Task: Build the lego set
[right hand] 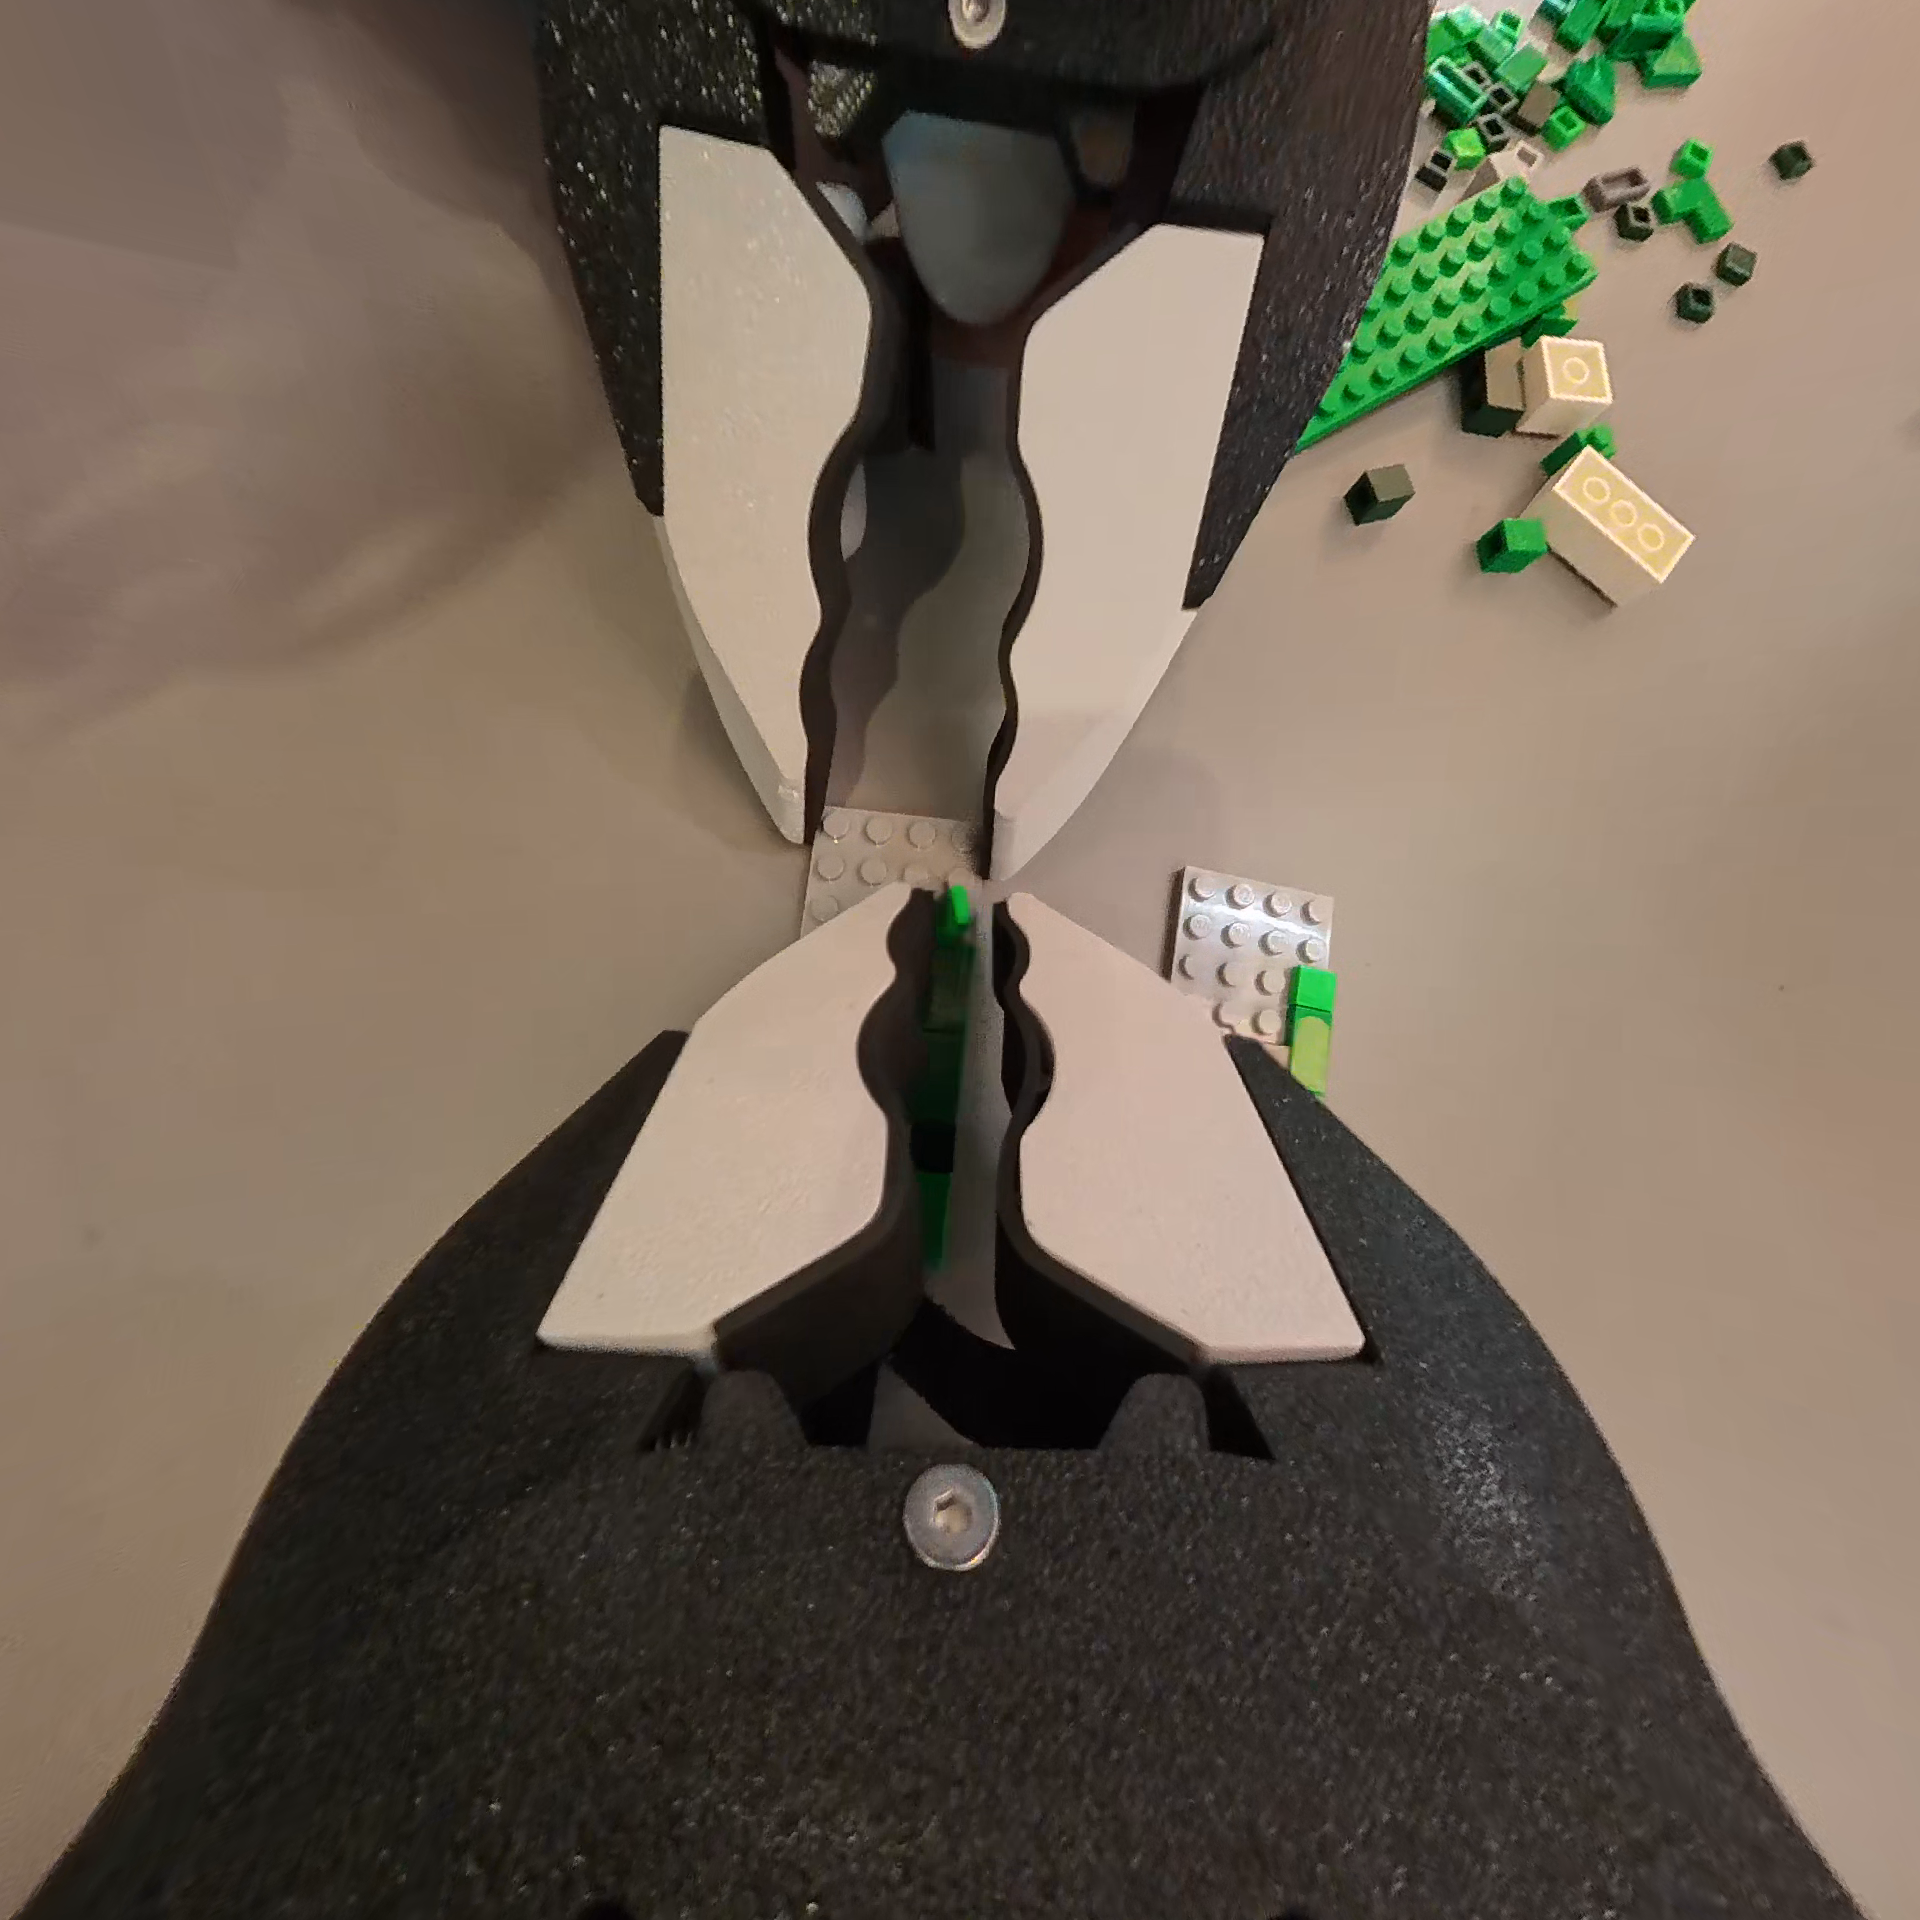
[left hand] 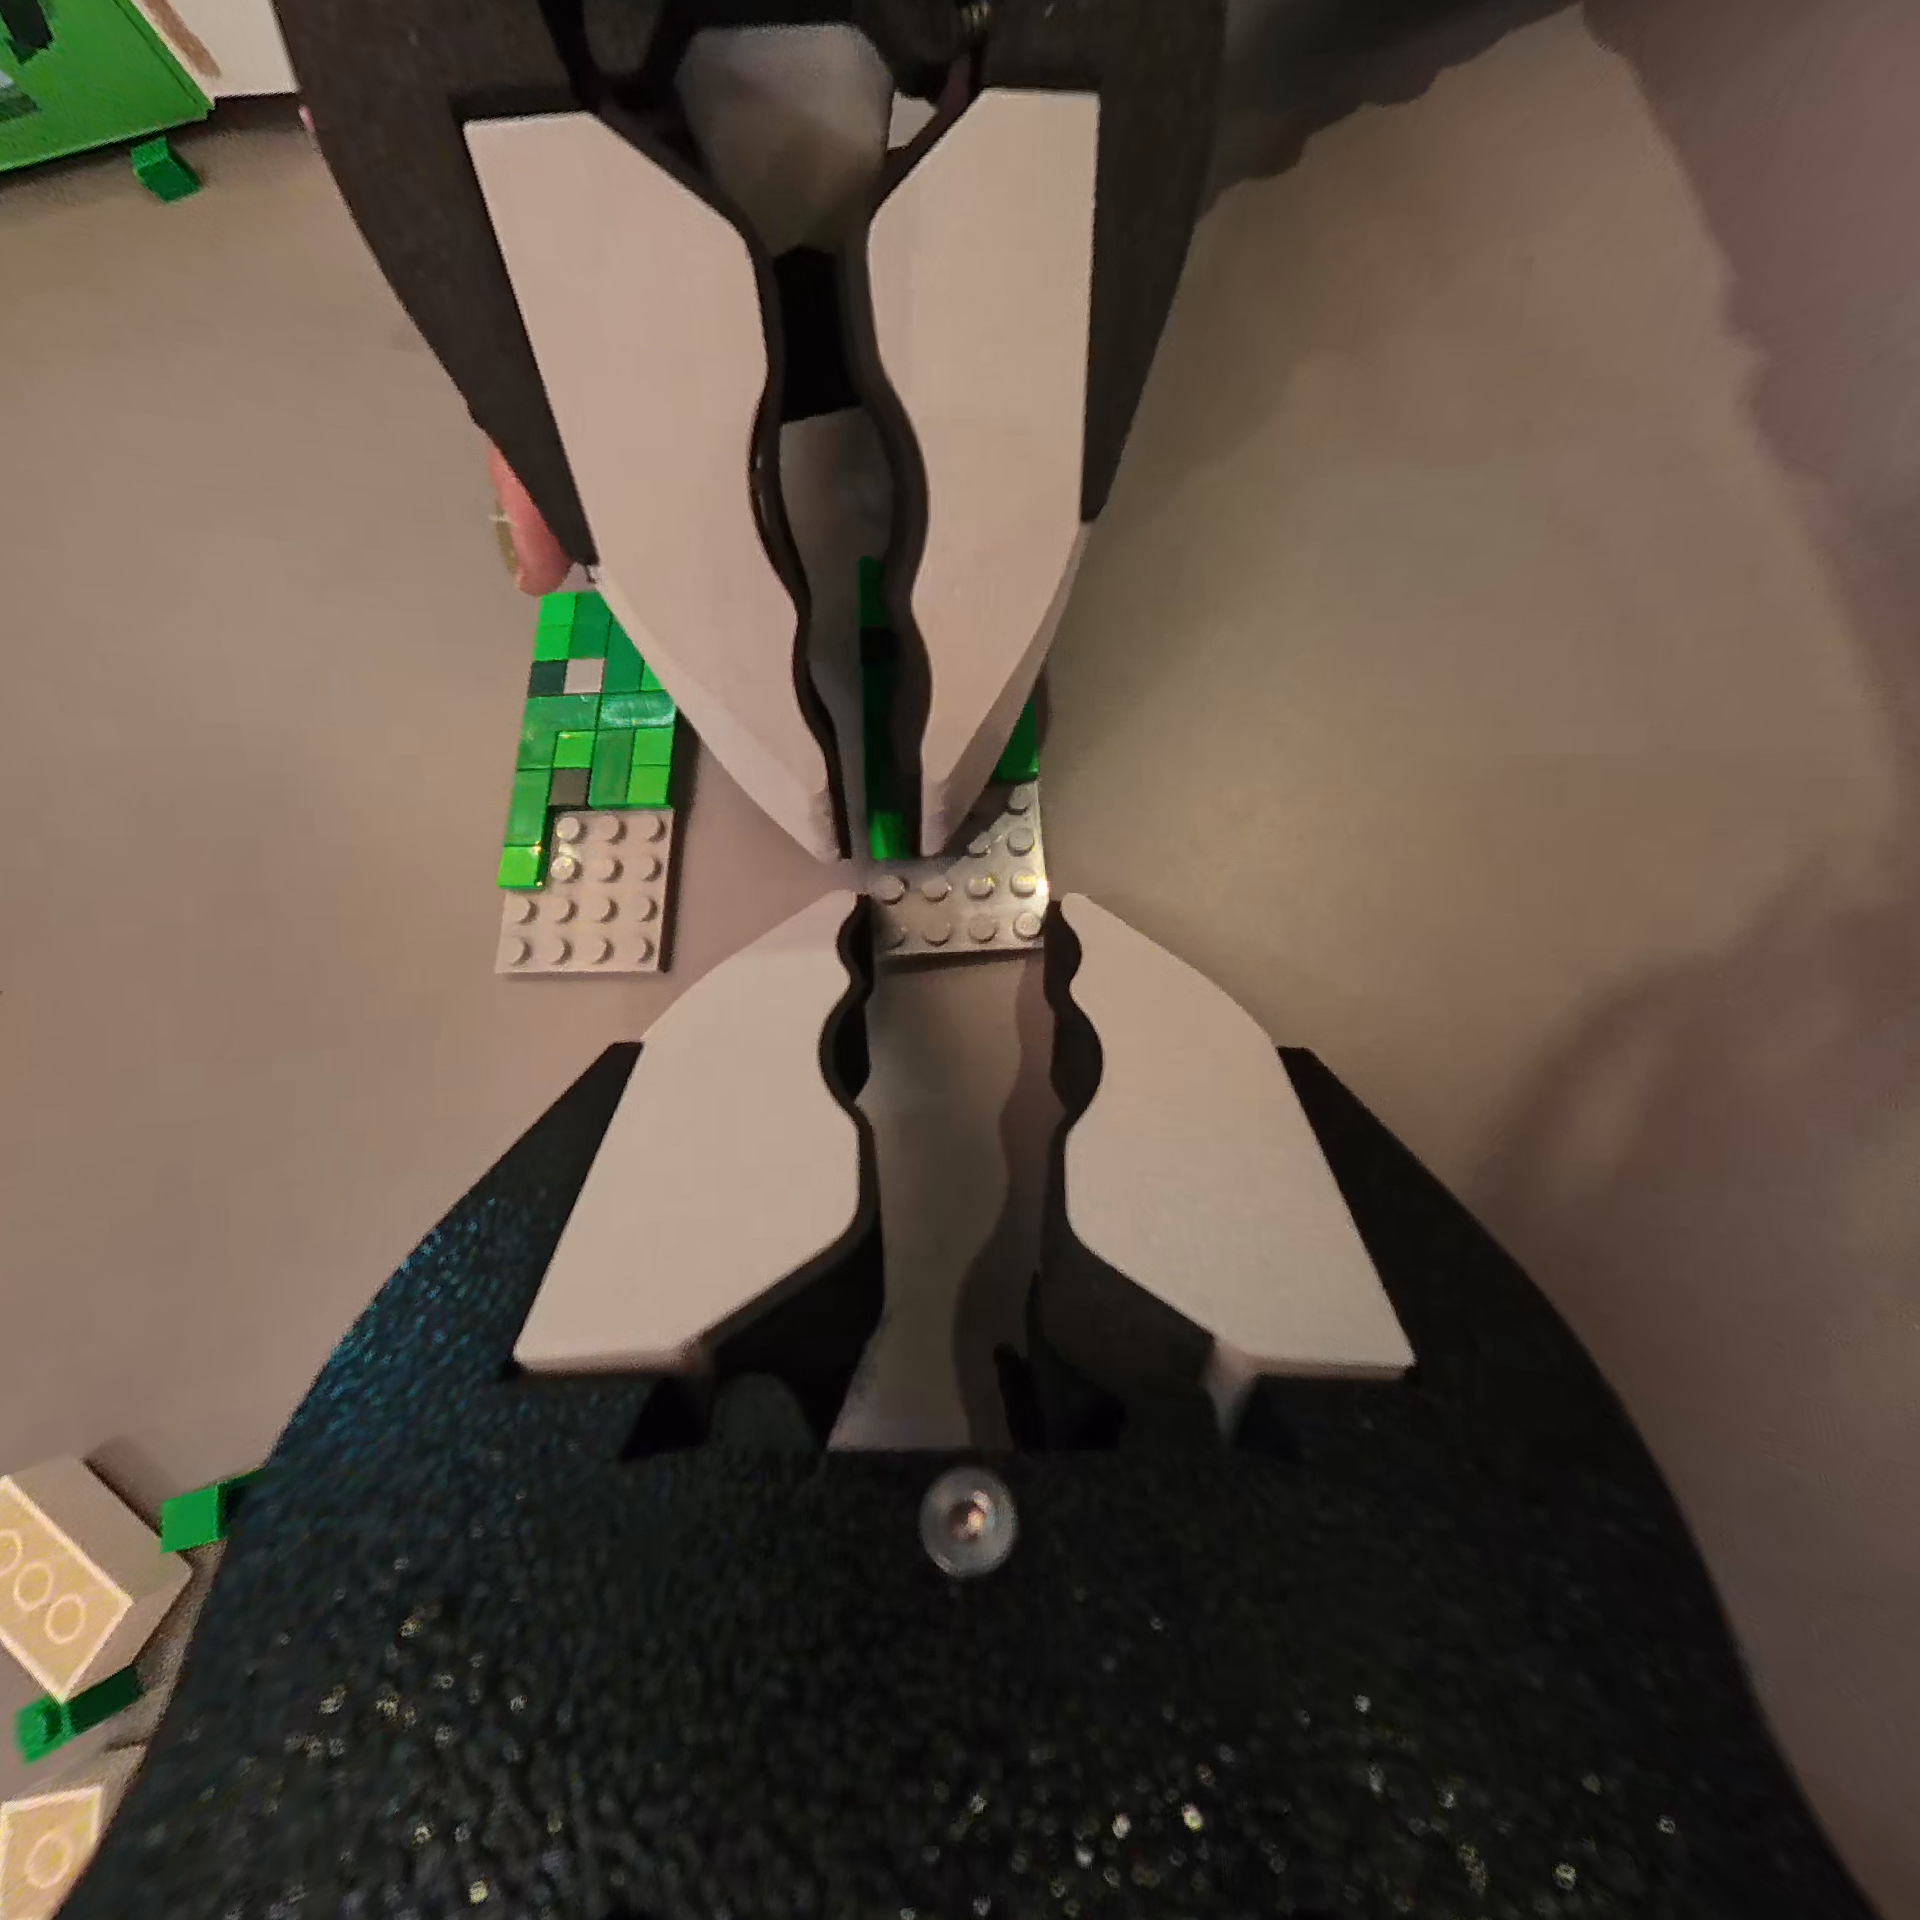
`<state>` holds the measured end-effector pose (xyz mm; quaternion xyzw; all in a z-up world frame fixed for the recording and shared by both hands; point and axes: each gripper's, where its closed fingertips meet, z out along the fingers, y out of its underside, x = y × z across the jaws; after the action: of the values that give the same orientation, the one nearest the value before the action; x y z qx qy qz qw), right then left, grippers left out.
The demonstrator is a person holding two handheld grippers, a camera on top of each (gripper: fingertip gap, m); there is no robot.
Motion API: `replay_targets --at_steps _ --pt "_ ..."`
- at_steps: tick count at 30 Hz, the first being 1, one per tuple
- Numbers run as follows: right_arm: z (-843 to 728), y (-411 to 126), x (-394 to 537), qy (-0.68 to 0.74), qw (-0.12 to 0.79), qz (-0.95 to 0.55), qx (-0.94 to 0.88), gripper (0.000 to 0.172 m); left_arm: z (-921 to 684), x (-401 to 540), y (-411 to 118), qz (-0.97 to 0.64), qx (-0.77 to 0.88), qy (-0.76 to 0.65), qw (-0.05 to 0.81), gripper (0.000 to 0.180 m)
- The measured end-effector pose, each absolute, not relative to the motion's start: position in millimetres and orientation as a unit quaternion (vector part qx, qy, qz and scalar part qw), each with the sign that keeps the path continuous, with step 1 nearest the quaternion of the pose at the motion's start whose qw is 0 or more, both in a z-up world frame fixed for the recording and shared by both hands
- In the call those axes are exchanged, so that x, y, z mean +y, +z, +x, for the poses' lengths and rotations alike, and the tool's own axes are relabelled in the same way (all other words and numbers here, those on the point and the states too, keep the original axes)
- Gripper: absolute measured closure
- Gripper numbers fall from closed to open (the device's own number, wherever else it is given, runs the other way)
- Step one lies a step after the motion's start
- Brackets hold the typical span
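The far part of the gray studded plate with green tiles [left hand: 961, 914] is hidden behind the right gripper [left hand: 878, 842], whose pale fingers [left hand: 977, 717] cover most of it — only a green strip shows between them. The tan brick with ring marks [left hand: 62, 1600] is cut off by the left edge, and a second gray studded plate [right hand: 1252, 951] runs under the black gripper body — its tiled end hidden. The pile of small green pieces [right hand: 1558, 94] is cut by the top edge and too small to sort.

The table [left hand: 1455, 727] is smooth and matt grey-beige. The grey studded plate [left hand: 961, 914] is hard plastic with a slight sheen, and its green tiles [left hand: 597, 727] are glossy, catching highlights. The left gripper [left hand: 951, 914] has matt pale-grey fingers [left hand: 727, 1143] on a rough, grainy black body with a shiny metal screw [left hand: 968, 1536].
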<state>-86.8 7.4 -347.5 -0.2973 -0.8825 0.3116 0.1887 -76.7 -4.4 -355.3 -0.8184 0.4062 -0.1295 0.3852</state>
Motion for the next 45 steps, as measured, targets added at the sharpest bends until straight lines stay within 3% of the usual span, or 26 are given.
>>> replay_targets --at_steps 12,20,32,34,38,41,45 --pt "-78 -330 15 0.384 0.126 -0.348 -0.846 0.152 -77 -4 -356 -0.817 0.400 -0.145 0.389 0.149" --pt "-77 -347 5 0.292 0.178 -0.291 -0.894 0.158 -77 -4 -356 -0.821 0.390 -0.158 0.386 0.149" --pt "-80 -343 4 0.330 0.178 -0.327 -0.867 0.172 -81 -2 -357 -0.831 0.365 -0.156 0.390 0.146" --pt "-80 -336 2 0.351 0.186 -0.342 -0.852 0.172 -89 1 -355 -0.830 0.363 -0.112 0.408 0.137" --pt "-75 -331 6 0.342 0.228 -0.374 -0.831 0.171 -94 -7 -350 -0.812 0.365 -0.059 0.452 0.142" --pt "-68 -332 -1 0.342 0.206 -0.424 -0.813 0.155 -100 -11 -335 -0.798 0.329 -0.020 0.504 0.141" --pt "-81 -335 1 0.325 0.238 -0.475 -0.782 0.156 -115 -15 -307 -0.765 0.284 0.030 0.577 0.146"
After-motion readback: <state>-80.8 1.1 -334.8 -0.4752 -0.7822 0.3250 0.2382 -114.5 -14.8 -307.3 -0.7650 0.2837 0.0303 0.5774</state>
